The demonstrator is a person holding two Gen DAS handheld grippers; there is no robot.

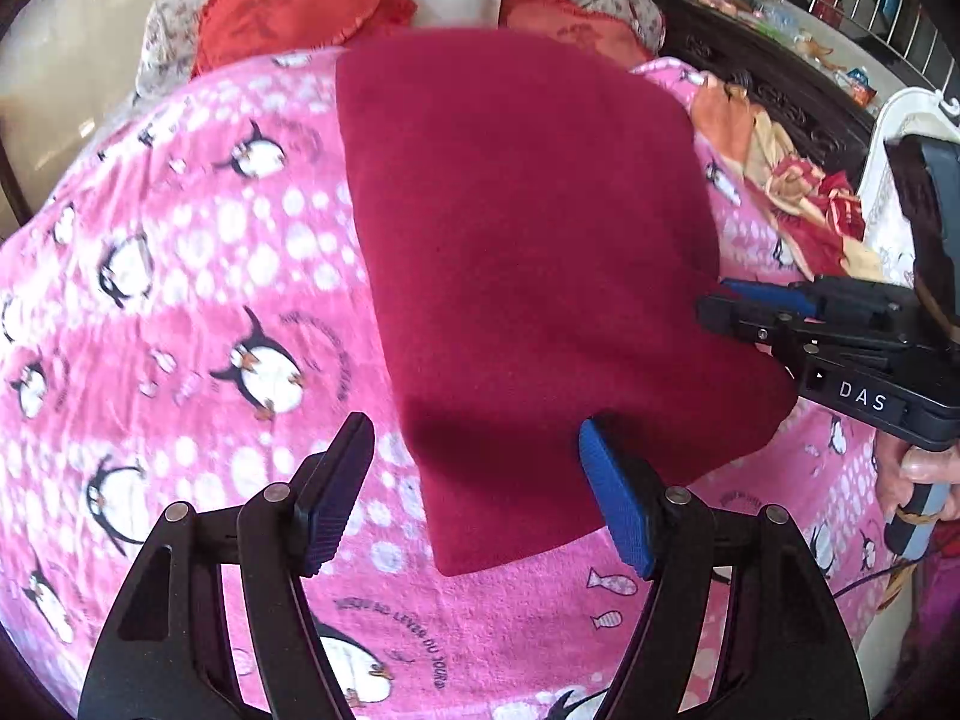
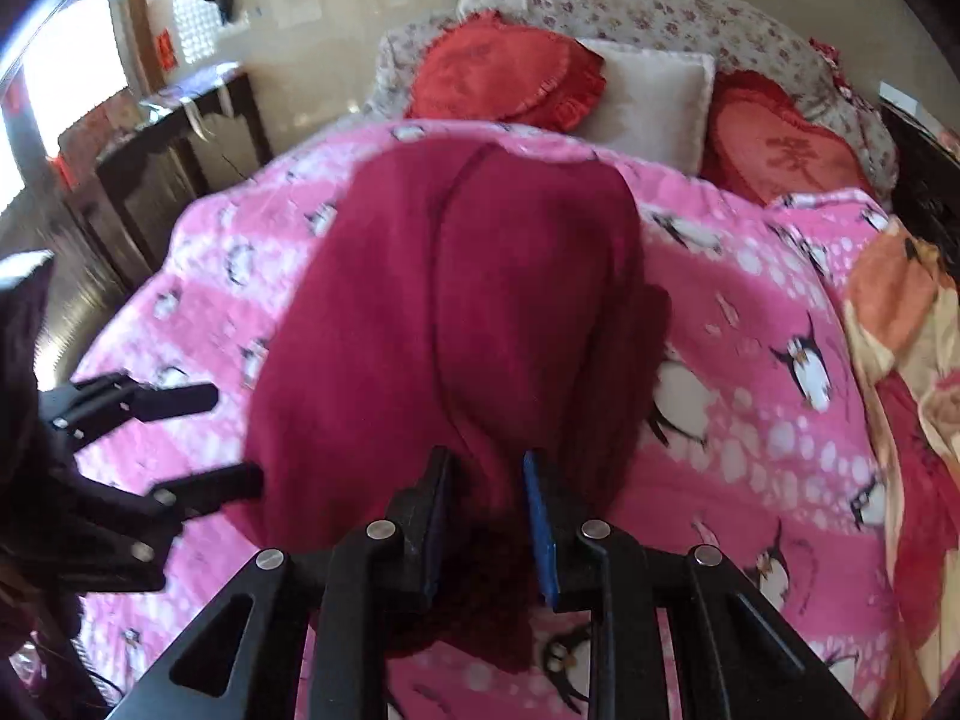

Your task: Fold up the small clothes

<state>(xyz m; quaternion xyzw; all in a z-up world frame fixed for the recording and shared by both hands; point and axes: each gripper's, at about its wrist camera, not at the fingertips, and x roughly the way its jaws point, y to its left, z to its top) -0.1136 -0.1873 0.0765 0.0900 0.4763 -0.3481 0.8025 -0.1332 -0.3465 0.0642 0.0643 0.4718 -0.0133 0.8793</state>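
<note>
A dark red garment (image 1: pixel 528 228) lies spread on the pink penguin blanket (image 1: pixel 198 276), with a seam line running down it in the right wrist view (image 2: pixel 444 300). My left gripper (image 1: pixel 474 429) stands open over the garment's near left corner, with the cloth below its jaws and neither pad pressing on it. From the right wrist view it shows at the left (image 2: pixel 228 438), jaws wide apart beside the garment's edge. My right gripper (image 2: pixel 487 459) is shut on a bunched fold of the garment's near edge. In the left wrist view it (image 1: pixel 720 306) reaches in from the right at the cloth's edge, held by a hand (image 1: pixel 918 468).
Two red heart cushions (image 2: pixel 504 72) (image 2: pixel 780 150) and a white pillow (image 2: pixel 648 102) lie at the bed's head. A crumpled orange and yellow cloth (image 1: pixel 780 180) sits on the right side of the bed. Dark wooden furniture (image 2: pixel 156 180) stands beyond the left side of the bed.
</note>
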